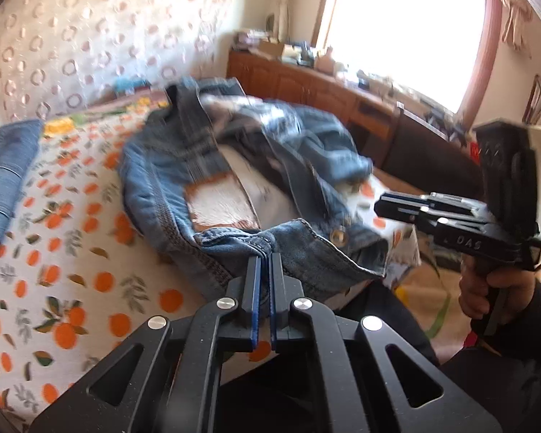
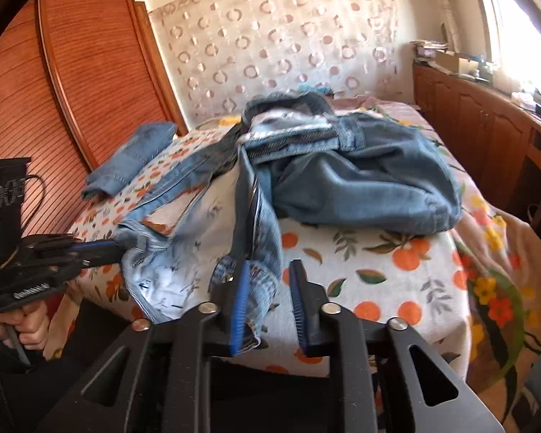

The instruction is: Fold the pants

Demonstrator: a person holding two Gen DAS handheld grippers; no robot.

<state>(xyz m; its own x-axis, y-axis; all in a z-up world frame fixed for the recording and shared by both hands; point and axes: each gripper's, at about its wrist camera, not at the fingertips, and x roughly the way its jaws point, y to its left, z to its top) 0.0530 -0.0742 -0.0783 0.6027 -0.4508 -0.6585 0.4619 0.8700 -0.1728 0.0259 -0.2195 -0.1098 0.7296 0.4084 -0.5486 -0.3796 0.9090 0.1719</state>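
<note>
Here our left gripper (image 1: 265,259) is pinched tight on the waistband of the jeans (image 1: 234,166), close to the brass button (image 1: 338,235). We hold the band there because it is a strong edge, and pulling on it can stretch the top of the pants out flat.

Our right gripper (image 2: 270,270) has its fingers a little way apart. A bit of blue cloth lies against the left finger (image 2: 242,299), but the other finger does not touch it, so we think this gripper is not holding anything right now. It sits near the same end of the jeans, most likely so it can take the other side of the band.

The jeans lie in a crumpled heap on the bed (image 2: 378,288), near the front edge. The inside of the waist shows its white lining, and the legs are bunched up behind it, toward the wall with the ring pattern (image 2: 270,36). We judge that folding has not really begun: the pants need to be spread out first.

A second piece of denim (image 2: 133,158), smaller and already neat, lies on the bed to the left of the jeans, near the wooden wardrobe (image 2: 90,72). It is well apart from the heap, so it stays out of our way.
</note>
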